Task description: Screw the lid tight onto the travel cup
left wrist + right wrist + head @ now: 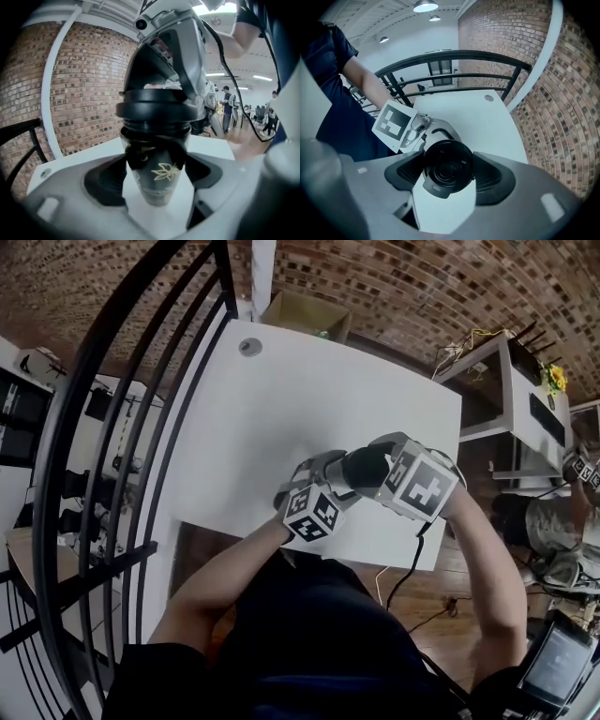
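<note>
Nearest in, the left gripper [326, 476] was clamped side-on round the cup [159, 173], a pad pressed on each side of its dark body, over the near right of the table [281, 409]. The lid [157, 105] sat on the cup's mouth. Just beyond, the right gripper [449, 172] stood over it, jaws closed on the lid's rim and looking almost straight down the cup's long axis. So the twist looked to be the right hand's, about that axis, with the left bracing. How tight the lid was, I couldn't tell.
</note>
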Action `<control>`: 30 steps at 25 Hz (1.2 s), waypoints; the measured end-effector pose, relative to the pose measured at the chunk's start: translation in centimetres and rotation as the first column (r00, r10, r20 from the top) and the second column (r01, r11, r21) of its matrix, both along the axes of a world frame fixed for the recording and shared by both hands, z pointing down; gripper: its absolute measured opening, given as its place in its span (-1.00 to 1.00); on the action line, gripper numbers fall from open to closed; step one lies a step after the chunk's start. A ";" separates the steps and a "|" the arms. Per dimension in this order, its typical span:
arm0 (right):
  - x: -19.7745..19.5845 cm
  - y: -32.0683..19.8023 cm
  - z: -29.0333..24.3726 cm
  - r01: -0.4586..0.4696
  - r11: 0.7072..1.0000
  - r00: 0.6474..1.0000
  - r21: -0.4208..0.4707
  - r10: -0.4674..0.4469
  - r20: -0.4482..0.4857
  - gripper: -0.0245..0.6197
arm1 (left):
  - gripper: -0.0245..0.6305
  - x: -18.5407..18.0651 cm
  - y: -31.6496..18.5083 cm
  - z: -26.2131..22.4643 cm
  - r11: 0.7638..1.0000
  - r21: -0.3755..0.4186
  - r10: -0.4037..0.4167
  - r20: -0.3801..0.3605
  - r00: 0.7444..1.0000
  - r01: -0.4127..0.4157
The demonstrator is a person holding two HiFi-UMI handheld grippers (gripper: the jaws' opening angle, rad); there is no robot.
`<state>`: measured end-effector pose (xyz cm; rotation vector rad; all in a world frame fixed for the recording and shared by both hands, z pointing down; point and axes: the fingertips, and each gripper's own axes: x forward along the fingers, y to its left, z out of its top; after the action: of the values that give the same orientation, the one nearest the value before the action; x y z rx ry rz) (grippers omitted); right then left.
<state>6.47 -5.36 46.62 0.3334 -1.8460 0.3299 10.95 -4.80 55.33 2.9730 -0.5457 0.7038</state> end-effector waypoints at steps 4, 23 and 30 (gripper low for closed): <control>0.2 -0.1 1.6 0.039 0.999 0.999 0.003 -0.038 -0.014 0.12 | 0.26 0.0 0.1 0.0 1.000 -0.001 -0.001 0.006 1.000 0.001; 0.3 0.3 2.3 -0.074 0.991 0.996 0.111 0.069 0.051 0.33 | 0.35 -1.0 0.1 0.9 0.975 0.051 0.212 0.098 0.972 -0.217; 0.8 0.5 2.2 -0.129 0.983 0.990 0.129 0.121 0.068 0.20 | 0.28 -0.1 0.3 0.5 0.992 0.039 0.118 0.068 0.991 -0.121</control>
<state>7.23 -4.86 48.81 0.5383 -1.9142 0.3067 10.86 -4.54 55.80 3.0527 -0.3937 0.8120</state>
